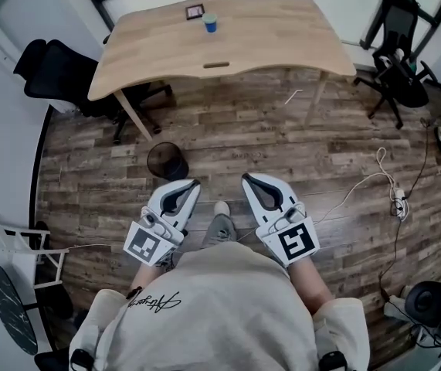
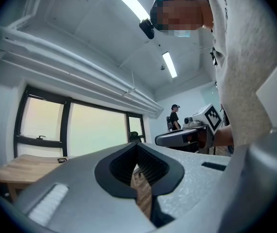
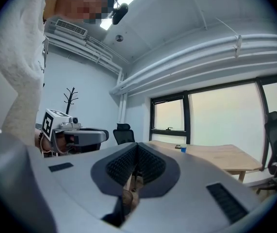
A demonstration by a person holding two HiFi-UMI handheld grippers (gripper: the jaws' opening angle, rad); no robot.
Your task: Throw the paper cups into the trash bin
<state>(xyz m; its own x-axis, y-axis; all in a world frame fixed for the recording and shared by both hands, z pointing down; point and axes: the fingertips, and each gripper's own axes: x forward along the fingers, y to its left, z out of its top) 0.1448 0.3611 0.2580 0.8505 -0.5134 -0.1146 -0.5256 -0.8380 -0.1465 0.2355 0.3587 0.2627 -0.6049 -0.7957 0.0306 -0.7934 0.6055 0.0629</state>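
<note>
— What is closest?
— The person's beige top [image 1: 212, 308]. Just past it are the left gripper [image 1: 191, 184] and the right gripper [image 1: 248, 179], side by side and pointing at the table [image 1: 282, 37].
— Are the jaws holding anything?
— No. Each pair is clenched tight, pad against pad, with nothing between them.
— Where is the cup?
— The blue cup [image 1: 210, 24] stands upright near the far edge of the table, well apart from both grippers. A small dark tile [image 1: 195, 11] lies just beside it.
— And the bin?
— The black bin [image 1: 150, 159] stands on the wood floor [image 1: 282, 137] by the table's left leg, near the left gripper's tips. Its inside is dark; I cannot tell what it holds.
</note>
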